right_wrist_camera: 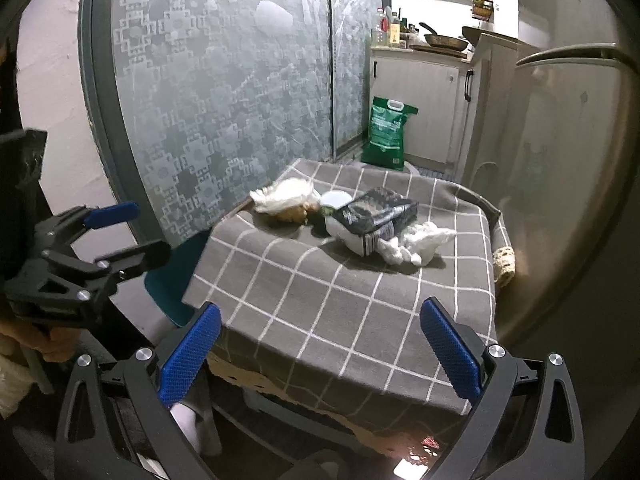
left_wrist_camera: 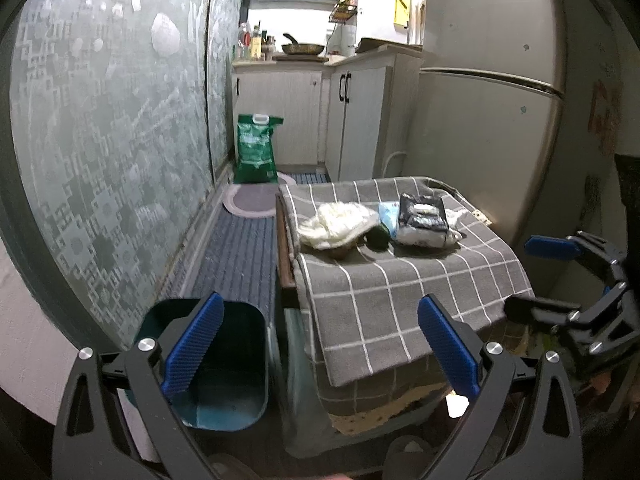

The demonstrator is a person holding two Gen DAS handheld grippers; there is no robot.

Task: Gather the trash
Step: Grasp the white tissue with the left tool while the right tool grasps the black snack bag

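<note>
the left claw [left_wrist_camera: 320,346] hangs with its blue pads spread wide apart and nothing between them, low at the near left corner of the desk [left_wrist_camera: 400,280]. under its left finger stands a teal bin [left_wrist_camera: 224,380] on the floor, open at the top, just beside the desk's left edge. the right claw [right_wrist_camera: 320,350] is likewise wide apart and empty, held off the desk's near edge, over the grey checked cloth [right_wrist_camera: 320,280] that drapes down the front. each claw shows in the other's view, out to the side, its fingers parted.

the trash lies in a cluster toward the far half of the desk, well apart from both claws. a crumpled white plastic bag [left_wrist_camera: 336,220] sits at the left of the cluster, touching a brownish lump [right_wrist_camera: 292,213] under its edge. a dark round thing [left_wrist_camera: 378,236] lies between the bag and a black and white packet [left_wrist_camera: 424,218], which leans on a pale blue tub [right_wrist_camera: 335,199]. a wad of white tissue [right_wrist_camera: 416,242] rests against the packet's right side.

beyond the desk, a green sack [left_wrist_camera: 256,150] stands on the floor by the white cabinets [left_wrist_camera: 280,116], and a fridge [left_wrist_camera: 492,80] rises to the right.
</note>
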